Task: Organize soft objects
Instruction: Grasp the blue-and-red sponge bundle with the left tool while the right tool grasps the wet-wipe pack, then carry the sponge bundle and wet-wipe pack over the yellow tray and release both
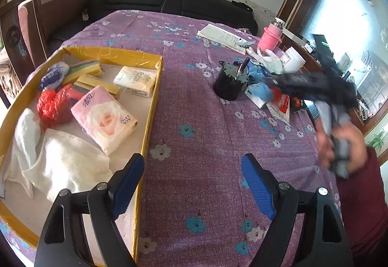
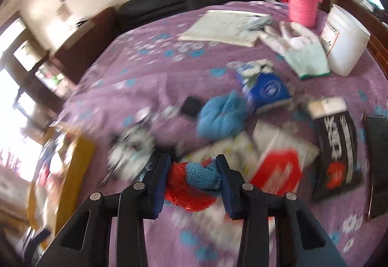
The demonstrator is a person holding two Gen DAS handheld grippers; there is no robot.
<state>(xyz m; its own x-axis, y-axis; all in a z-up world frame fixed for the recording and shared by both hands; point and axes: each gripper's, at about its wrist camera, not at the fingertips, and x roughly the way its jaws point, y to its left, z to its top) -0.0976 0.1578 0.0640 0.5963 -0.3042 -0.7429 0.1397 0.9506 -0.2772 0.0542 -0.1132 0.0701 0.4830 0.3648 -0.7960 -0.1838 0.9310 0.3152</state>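
My right gripper [image 2: 192, 160] is shut on a blue knitted cloth [image 2: 201, 176] bundled with crinkled red plastic [image 2: 184, 192], just above the purple flowered tablecloth [image 2: 135, 87]. The view is motion-blurred. My left gripper [image 1: 192, 160] stands open with nothing between its fingers, above the cloth beside the right wall of a yellow-edged box [image 1: 155, 87]. In the box lie a white towel [image 1: 65, 158], a pink tissue pack [image 1: 104, 119], a white tissue pack [image 1: 135, 80], a red plastic bag [image 1: 52, 107] and sponges [image 1: 84, 68]. A second blue cloth [image 2: 220, 116] and a white glove [image 2: 303, 51] lie on the table.
A black cup [image 1: 230, 82], a pink bottle [image 1: 269, 36], a white jar [image 1: 294, 61], papers [image 1: 223, 36] and several packets [image 2: 337, 153] crowd the table's far right. A person's hand [image 1: 339, 143] in a maroon sleeve holds the other gripper at right. A black sofa [image 1: 169, 0] lies beyond.
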